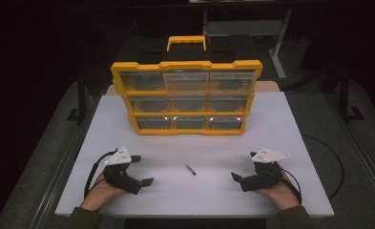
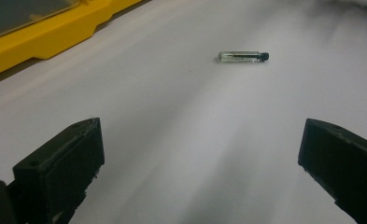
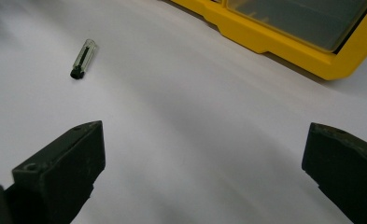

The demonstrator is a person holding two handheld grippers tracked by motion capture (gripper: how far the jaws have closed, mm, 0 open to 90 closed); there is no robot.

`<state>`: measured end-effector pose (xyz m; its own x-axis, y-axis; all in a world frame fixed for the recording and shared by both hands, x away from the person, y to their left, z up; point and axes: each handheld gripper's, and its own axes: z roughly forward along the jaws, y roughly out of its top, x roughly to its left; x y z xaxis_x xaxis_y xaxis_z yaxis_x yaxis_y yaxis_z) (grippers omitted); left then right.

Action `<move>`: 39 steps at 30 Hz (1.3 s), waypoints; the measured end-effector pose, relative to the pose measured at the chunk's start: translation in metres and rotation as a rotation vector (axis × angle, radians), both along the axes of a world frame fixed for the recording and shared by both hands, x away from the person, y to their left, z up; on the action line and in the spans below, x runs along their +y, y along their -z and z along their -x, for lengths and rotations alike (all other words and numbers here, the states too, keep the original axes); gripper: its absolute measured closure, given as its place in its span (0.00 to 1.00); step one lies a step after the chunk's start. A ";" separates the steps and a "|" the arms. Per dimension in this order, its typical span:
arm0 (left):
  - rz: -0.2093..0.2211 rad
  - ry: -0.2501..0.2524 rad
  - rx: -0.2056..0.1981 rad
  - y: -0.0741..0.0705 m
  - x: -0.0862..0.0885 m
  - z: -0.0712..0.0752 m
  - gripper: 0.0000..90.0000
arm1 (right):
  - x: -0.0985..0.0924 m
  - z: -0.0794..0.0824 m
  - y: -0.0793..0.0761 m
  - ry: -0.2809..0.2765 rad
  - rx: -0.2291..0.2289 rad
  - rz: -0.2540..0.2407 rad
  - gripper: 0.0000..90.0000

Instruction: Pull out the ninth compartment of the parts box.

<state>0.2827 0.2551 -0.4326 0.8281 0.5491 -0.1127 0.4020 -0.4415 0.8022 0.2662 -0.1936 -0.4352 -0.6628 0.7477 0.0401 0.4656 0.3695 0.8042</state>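
A small clear tube with a black cap (image 1: 190, 169) lies on the white table (image 1: 280, 124), midway between my two grippers. My left gripper (image 1: 142, 170) rests at the front left, held in a hand, open and empty, pointing toward the tube. On the front right, my right gripper (image 1: 243, 165) is also open with nothing between its fingers. In the left gripper view the tube (image 2: 243, 56) lies ahead of the open left gripper (image 2: 200, 140), slightly right. The right gripper view has the tube (image 3: 84, 58) ahead and to the left of the open right gripper (image 3: 202, 140).
A yellow organizer case (image 1: 187, 98) with several clear drawers and a top handle stands upright at the middle back of the table. Its yellow frame (image 2: 45, 32) edges the left gripper view, and its frame (image 3: 284, 42) also appears in the right gripper view. Dark floor surrounds the table.
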 end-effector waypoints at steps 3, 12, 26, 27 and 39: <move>-0.009 -0.004 -0.001 0.000 0.000 0.000 0.00 | -0.001 -0.001 -0.001 -0.002 -0.011 -0.008 0.00; -0.008 -0.004 0.000 0.001 0.000 0.001 0.00 | 0.001 -0.004 -0.003 0.001 -0.023 -0.021 0.00; -0.007 0.004 0.003 0.001 -0.002 0.000 0.00 | 0.007 -0.007 -0.006 -0.012 -0.034 -0.017 0.00; -0.007 0.005 0.002 0.001 -0.002 0.000 0.00 | 0.007 -0.008 -0.006 -0.015 -0.036 -0.016 0.00; -0.018 0.014 0.001 0.002 -0.003 -0.001 0.00 | 0.014 -0.013 -0.006 -0.035 -0.044 -0.003 0.00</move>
<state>0.2833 0.2520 -0.4348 0.8357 0.5394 -0.1033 0.3962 -0.4618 0.7935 0.2788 -0.1796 -0.4295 -0.6898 0.7239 0.0125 0.4162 0.3823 0.8250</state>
